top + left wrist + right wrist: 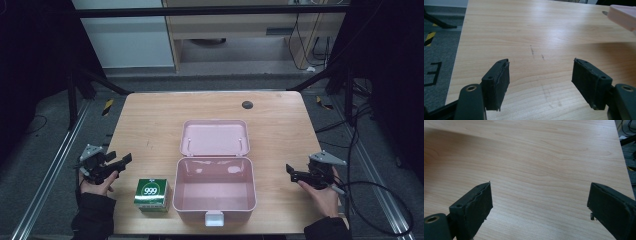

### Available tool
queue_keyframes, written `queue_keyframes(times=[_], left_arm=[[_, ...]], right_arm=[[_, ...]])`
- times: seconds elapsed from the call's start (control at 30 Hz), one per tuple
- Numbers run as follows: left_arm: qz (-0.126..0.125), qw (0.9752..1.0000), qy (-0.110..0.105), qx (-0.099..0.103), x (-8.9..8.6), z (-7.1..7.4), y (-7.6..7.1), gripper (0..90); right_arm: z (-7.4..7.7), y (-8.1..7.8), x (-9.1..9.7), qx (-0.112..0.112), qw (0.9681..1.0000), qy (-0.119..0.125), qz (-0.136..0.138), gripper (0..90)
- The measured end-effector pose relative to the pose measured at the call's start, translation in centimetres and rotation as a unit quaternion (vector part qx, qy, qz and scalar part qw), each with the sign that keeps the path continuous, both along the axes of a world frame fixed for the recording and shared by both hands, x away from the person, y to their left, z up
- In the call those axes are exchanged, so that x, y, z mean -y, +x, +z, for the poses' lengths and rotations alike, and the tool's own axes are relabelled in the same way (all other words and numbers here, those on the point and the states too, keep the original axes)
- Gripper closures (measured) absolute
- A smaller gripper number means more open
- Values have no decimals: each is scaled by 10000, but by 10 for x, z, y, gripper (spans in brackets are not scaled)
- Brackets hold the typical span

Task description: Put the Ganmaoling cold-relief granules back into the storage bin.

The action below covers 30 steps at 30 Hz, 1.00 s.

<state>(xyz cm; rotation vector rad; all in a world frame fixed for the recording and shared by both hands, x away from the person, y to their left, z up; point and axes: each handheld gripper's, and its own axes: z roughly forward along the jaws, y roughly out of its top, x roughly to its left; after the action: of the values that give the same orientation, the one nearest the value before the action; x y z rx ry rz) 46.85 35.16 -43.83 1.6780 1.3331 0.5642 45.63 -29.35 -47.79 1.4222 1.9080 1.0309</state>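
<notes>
Green carton (152,195) printed "999", beside open pink box (215,196), wooden table (150,120)

Black grippers — grey three-cornered plates on top, trailing black cables — dark sleeves.

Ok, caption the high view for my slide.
Open pink box and green carton on a wooden table, an empty claw at each side.

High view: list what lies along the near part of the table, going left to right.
Left gripper → green box → pink case → right gripper.
</notes>
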Motion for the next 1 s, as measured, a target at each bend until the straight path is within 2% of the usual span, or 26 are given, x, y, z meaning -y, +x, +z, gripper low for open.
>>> queue_keyframes(times=[0.07, 0.13, 0.27, 0.37, 0.5, 0.6, 0.67, 0.7, 0.73, 0.77, 0.87, 0.93, 1.0], left_arm=[[-153, 9999, 52, 57, -1, 6, -1, 289], [-313, 9994, 133, 59, 0, 12, -3, 286], [-596, 9980, 171, 99, 4, 22, -6, 286], [-845, 9960, 239, 149, 8, 29, -6, 285], [-1102, 9929, 403, 199, 12, 35, -6, 281], [-1354, 9897, 442, 133, 12, 39, -6, 278], [-1507, 9872, 513, 50, 13, 41, -7, 273], [-1711, 9835, 580, -16, 12, 43, -7, 265], [-1711, 9835, 580, -16, 12, 43, -7, 264], [-1780, 9823, 591, -31, 12, 44, -7, 261], [-2080, 9756, 680, -158, 9, 49, -6, 250], [-2193, 9725, 759, -210, 9, 51, -6, 248], [-2378, 9672, 863, -249, 9, 54, -7, 241]], right_arm=[[-1, 0, 0, -3, 10000, -92, -37, 61], [-1, 0, -1, 22, 10000, 12, -41, 72], [-2, 1, -2, -11, 10000, 24, -32, 69], [-2, 1, -3, -54, 10000, 4, -61, 67], [-2, 0, -2, 2, 9999, -46, -96, 66], [-4, -2, -1, 5, 10000, -59, -41, 68], [-4, -2, -1, 45, 9999, -130, -42, 70], [-4, -2, -1, 22, 10000, -71, -42, 69], [-4, -1, 0, 35, 9999, -89, -41, 69], [-4, -1, 0, 25, 9999, -92, -40, 68], [-6, -1, 0, 1, 9999, -126, -13, 64], [-6, -1, 0, -24, 9999, -125, -17, 63], [-6, -1, -1, -12, 9998, -188, -14, 63]])
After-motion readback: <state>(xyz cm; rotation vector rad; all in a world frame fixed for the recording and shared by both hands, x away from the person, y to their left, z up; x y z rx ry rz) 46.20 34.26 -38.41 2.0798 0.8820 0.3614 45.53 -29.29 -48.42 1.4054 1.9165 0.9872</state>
